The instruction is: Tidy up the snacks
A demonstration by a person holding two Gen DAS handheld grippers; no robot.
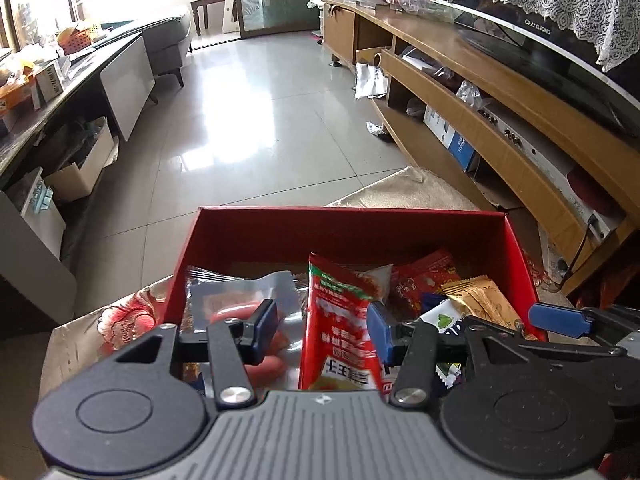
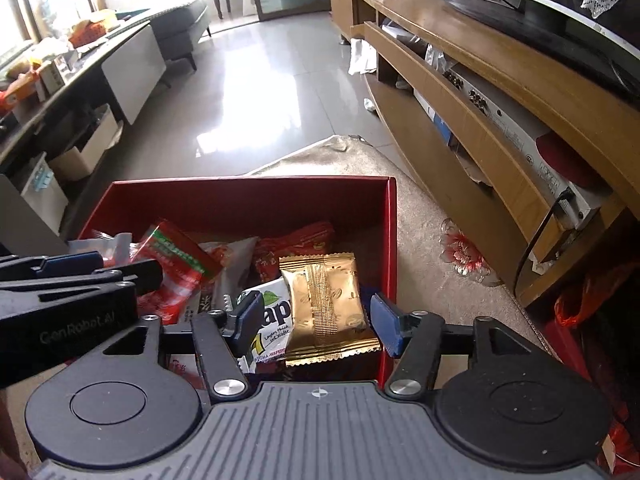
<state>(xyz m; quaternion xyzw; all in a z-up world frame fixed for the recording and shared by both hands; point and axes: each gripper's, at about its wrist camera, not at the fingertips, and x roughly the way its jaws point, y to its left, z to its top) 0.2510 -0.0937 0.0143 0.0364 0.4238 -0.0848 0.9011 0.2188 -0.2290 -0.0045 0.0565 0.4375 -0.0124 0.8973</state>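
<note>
An open red box [image 1: 352,213] [image 2: 248,181] holds several snack packets. My left gripper [image 1: 322,326] hangs over its near left part. A red and green packet [image 1: 340,320] [image 2: 176,256] stands between its blue pads, with a gap at the left pad, so it is open. A clear sausage packet [image 1: 240,300] lies under its left finger. My right gripper [image 2: 316,320] is open over the near right part. A gold packet [image 2: 328,304] [image 1: 480,300] lies loose between its pads, beside a white and green wafer packet [image 2: 272,314]. One blue finger [image 1: 560,320] of the right gripper shows at the left wrist view's edge.
The box rests on a beige cloth with red flowers [image 2: 464,248] [image 1: 132,320]. A long wooden TV cabinet [image 2: 520,92] with a TV runs along the right. A cluttered low table [image 1: 60,92] and a grey sofa [image 1: 168,40] stand at the left, with shiny tile floor [image 1: 248,120] between.
</note>
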